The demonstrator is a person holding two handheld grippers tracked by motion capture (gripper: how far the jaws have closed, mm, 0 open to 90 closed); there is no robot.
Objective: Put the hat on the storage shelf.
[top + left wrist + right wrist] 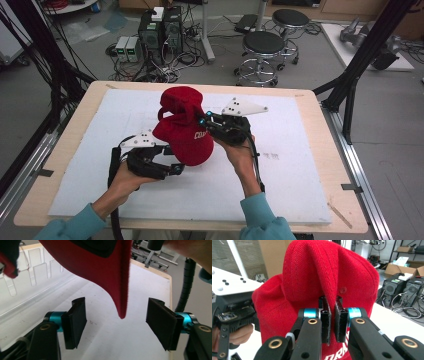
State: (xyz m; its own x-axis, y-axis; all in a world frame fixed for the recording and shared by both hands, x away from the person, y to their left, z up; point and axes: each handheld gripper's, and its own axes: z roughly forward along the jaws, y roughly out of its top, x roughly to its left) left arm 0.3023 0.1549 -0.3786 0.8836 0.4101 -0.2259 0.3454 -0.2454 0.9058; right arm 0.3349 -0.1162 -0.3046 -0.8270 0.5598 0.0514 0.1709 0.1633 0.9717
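Bench (300,200) with white mat; red cap (185,130) held above its centre. Your right tongs (332,322) pinch a fold of its crown. Your left tongs (117,326) gape around the brim; the thin fold may slip free.

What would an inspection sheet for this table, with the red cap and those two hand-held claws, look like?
Surface: white foam board on a light wooden table.
Job's things: red fabric baseball cap with white lettering, held above the board.
Clutter: nothing seen on the board.
Grippers: right claw shut on a fold of the cap; left claw open, the brim's edge hanging between its jaws.
Cables: black cable trails from the left claw.
Surroundings: two round black stools, computer towers, tangled floor wiring.
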